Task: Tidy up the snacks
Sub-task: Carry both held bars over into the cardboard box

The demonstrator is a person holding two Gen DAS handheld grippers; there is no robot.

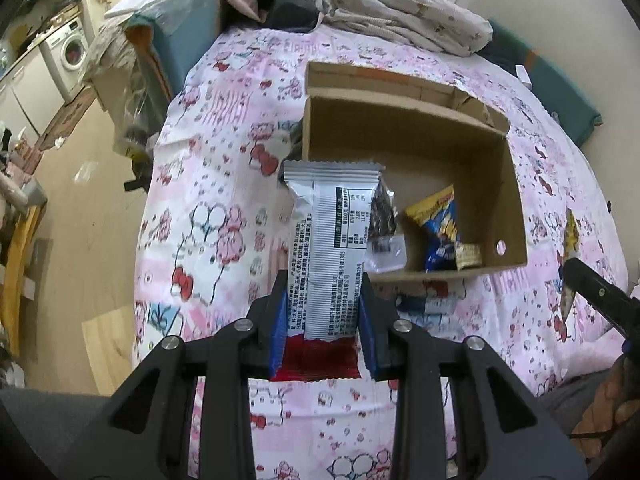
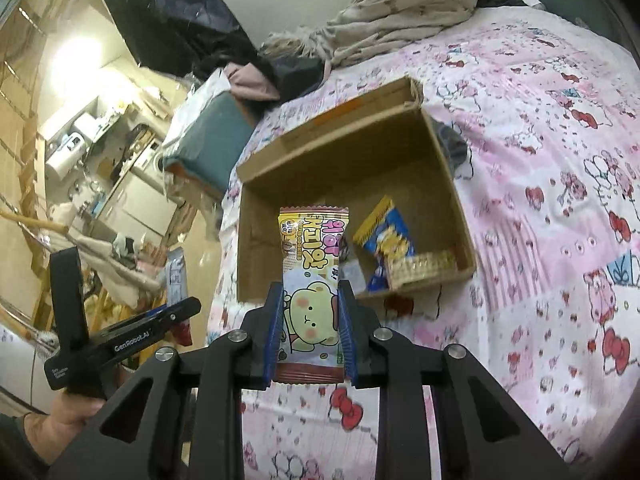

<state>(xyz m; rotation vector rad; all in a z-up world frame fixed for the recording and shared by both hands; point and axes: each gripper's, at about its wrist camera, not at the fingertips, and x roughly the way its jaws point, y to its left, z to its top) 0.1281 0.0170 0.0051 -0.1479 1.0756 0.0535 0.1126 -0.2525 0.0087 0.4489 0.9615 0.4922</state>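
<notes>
An open cardboard box lies on a pink patterned bedspread. Inside it are a blue-and-yellow snack bag, a small gold-wrapped snack and a dark packet. My left gripper is shut on a silver snack packet with a red end, held above the bed in front of the box. My right gripper is shut on a pastel bear-print snack packet, held before the box's near edge. The left gripper also shows in the right wrist view.
Crumpled clothes and bedding are piled at the far end of the bed. A teal box stands beside the bed on the left. A washing machine and cabinets line the far left floor.
</notes>
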